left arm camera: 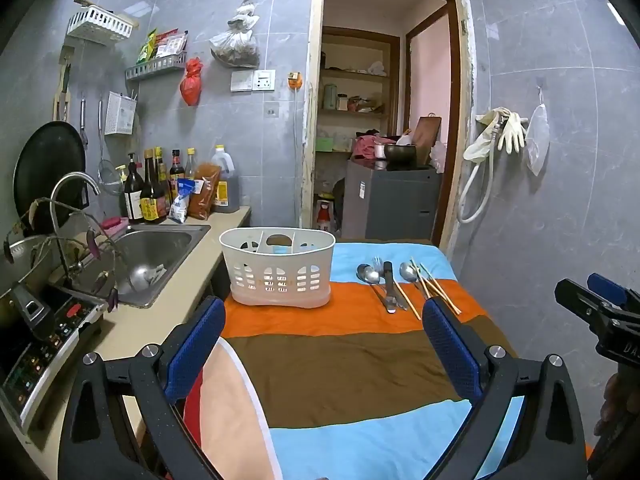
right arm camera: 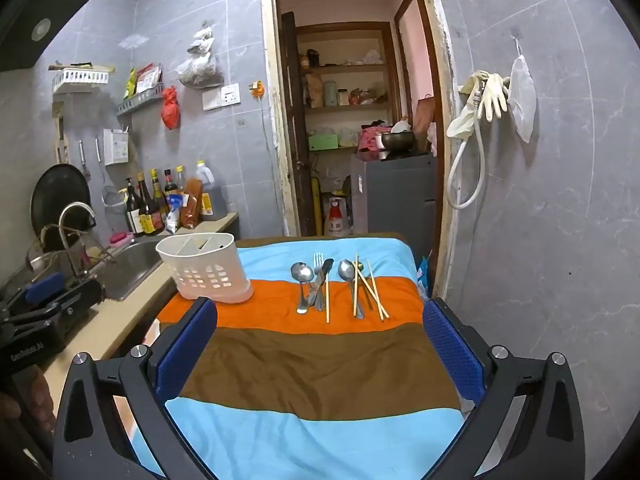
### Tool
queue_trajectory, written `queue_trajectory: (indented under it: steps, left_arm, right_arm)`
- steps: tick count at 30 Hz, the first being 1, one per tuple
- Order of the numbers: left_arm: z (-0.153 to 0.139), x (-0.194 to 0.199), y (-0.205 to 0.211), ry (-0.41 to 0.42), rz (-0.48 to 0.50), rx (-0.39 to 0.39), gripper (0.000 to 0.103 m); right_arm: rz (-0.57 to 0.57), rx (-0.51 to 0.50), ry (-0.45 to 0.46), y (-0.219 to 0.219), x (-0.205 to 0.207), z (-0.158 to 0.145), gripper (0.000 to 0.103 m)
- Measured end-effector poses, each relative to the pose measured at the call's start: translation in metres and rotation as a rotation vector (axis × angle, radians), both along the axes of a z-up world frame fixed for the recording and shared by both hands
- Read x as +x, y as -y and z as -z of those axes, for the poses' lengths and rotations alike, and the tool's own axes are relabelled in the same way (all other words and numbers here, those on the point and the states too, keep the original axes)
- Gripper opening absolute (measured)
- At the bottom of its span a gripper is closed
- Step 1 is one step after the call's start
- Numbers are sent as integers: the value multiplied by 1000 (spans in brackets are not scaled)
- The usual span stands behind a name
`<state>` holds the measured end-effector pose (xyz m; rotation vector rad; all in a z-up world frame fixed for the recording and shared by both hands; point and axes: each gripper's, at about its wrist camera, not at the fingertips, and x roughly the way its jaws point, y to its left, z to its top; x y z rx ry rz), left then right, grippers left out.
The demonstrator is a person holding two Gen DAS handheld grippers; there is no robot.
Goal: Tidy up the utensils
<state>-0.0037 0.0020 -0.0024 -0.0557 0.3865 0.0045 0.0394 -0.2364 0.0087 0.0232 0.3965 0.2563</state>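
Up ahead at twelve o'clock from my right gripper [right arm camera: 320, 360], the utensils [right arm camera: 340, 286] lie in a loose row on the orange stripe of the striped cloth [right arm camera: 320, 364]. Both my grippers are wide open, with nothing between the blue pads.

From the right wrist view I see two little bunches. One has a spoon [right arm camera: 302, 276], a fork [right arm camera: 318, 264] and a knife [right arm camera: 325, 276] with one chopstick beside them. The other has a second spoon [right arm camera: 347, 272] and more chopsticks [right arm camera: 374, 292] crossing over it. Their long sides run from twelve to six o'clock, pointing back at me, with the spoon bowls at the far end. So I think my pads should close from the sides, across a handle.

The white basket [right arm camera: 206, 272] stands at about ten o'clock from my right gripper, near the edge of the cloth next to the sink [right arm camera: 132, 270]. From my left gripper [left arm camera: 324, 344] the basket [left arm camera: 278, 268] is close to twelve o'clock, and the utensils [left arm camera: 400, 284] sit off at one o'clock.

I think my right gripper is the better one for picking, because the utensils lie straight ahead of it. My left gripper is nearer the basket.

The left wrist view looks down into the basket and shows walls that split it into parts. The right wrist view shows the two bunches more clearly. How many chopsticks there are, I cannot tell for sure.
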Motion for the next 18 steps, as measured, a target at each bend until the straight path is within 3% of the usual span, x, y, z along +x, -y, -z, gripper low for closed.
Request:
queue_trajectory:
  steps: [18]
  left_arm:
    - [-5, 5, -2, 2, 2, 12, 97]
  right_arm:
    - [0, 1, -5, -1, 1, 2, 103]
